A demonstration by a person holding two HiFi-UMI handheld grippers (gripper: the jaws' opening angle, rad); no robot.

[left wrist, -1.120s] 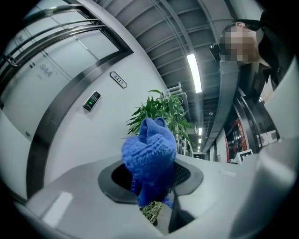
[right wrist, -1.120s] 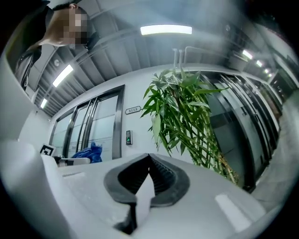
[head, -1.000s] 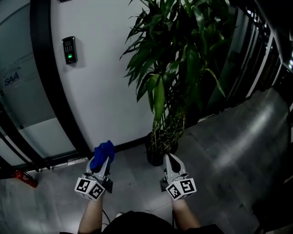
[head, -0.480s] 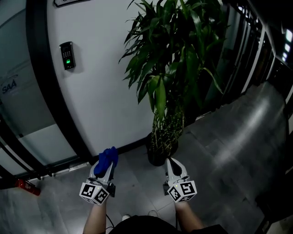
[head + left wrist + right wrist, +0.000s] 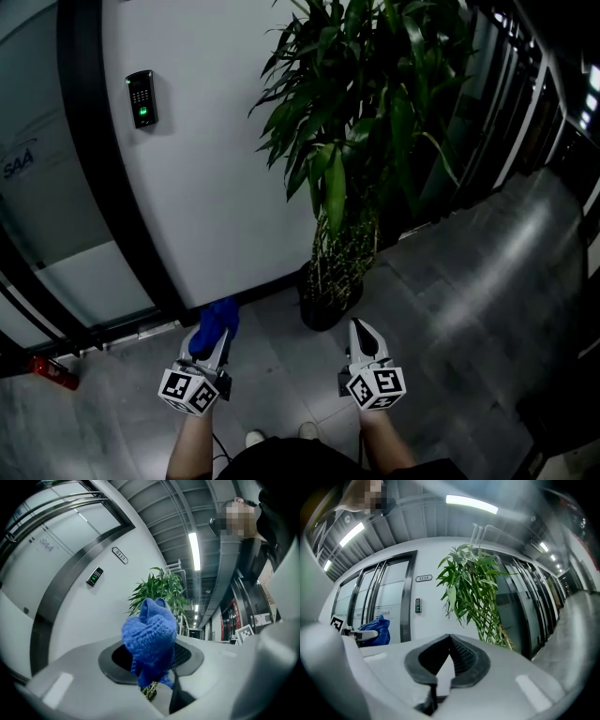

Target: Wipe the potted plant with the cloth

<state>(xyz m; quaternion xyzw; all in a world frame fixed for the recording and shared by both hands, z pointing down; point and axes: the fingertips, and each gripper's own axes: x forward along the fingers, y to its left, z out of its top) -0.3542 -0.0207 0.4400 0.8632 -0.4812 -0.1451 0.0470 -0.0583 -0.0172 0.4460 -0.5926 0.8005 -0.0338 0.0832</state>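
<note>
Your left tool (image 5: 216, 336) is pinching a bunched blue cloth (image 5: 215, 319); in the left gripper view the fabric fills the space between the jaws and rises above their tips. Your right tool (image 5: 359, 328) has its jaws pressed together at the tips, and the right gripper view shows nothing between them. In the head view, both tools are held low in front of you above the grey tiled floor (image 5: 450, 309), side by side and apart, with the left one pointing toward the base of the white wall (image 5: 206, 187). The potted plant (image 5: 352, 141) stands ahead of the right tool, beside the wall, and its dark pot (image 5: 326, 309) rests on the floor just beyond that tool's tips. Long green leaves spread upward and outward above thin, clustered stems. The cloth is clear of the plant, to the left of the pot. A keypad reader (image 5: 142, 98) with a green light is mounted on the wall, upper left.
</note>
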